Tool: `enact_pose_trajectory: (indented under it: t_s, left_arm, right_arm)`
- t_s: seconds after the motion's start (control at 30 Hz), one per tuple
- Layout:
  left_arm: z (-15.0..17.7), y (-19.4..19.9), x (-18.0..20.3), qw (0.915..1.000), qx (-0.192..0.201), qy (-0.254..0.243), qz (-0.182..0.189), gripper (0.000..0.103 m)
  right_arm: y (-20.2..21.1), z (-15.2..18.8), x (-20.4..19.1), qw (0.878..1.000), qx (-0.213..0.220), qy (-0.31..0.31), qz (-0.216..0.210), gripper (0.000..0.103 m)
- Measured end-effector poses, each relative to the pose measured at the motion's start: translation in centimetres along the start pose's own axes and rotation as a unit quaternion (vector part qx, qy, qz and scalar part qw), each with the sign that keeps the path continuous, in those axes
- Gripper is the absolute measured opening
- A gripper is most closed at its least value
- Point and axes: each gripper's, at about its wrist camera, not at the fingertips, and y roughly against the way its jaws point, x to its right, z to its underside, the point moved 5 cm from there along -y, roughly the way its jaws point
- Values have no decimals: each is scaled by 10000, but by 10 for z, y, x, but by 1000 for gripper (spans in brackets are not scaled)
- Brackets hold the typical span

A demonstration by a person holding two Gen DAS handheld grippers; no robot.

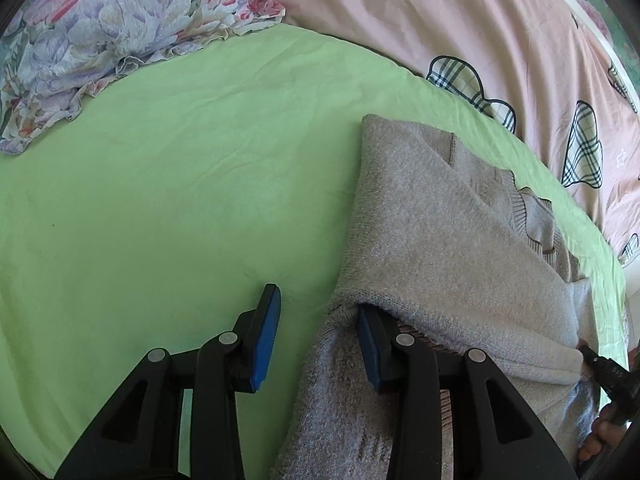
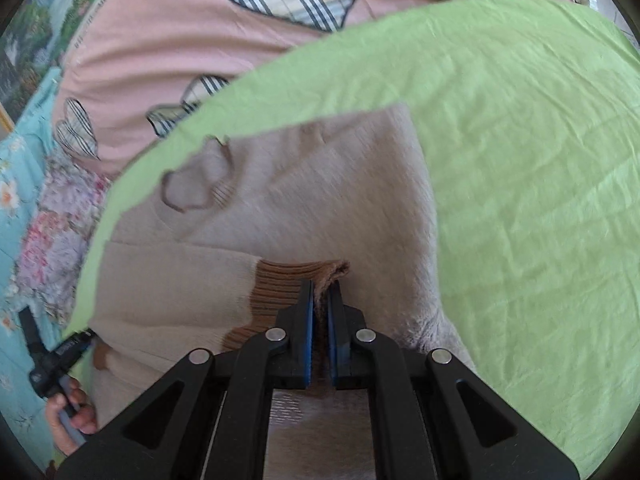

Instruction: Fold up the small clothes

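- Gripping the striped brown cuff (image 2: 288, 280) of the one grey sweater (image 1: 440, 220), the right tongs (image 2: 320, 312) are clenched on the knit.
- Left tongs (image 1: 316, 340) stand released, one finger apparently tucked under a fold, though the view there is poor.
- Sweater lies on the bed's green sheet (image 1: 180, 180) toward its edge by the pink quilt (image 1: 460, 20), long axis running away from both tongs; right is nearer the cuff.

Green sheet (image 1: 160, 200) on bed; floral pillow (image 1: 100, 40) at its far edge, pink quilt (image 1: 460, 20) with plaid hearts alongside.
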Motion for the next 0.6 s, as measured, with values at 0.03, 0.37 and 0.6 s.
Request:
enact_pose_trajectory:
  t_s: [0.03,0.37,0.6]
  left_arm:
    - [0,0,1,10000,-11,-28,-13,39]
    - [48,65,14,9968,-196,-642,428,37]
    - [101,105,9,9939,-341,-909,530,47]
  right_arm:
    - [0,1,0,10000,15,45,36,6]
    - [79,26,4,9982,471,-367,-113,14]
    - [114,77,-12,9969,476,-482,-410,40]
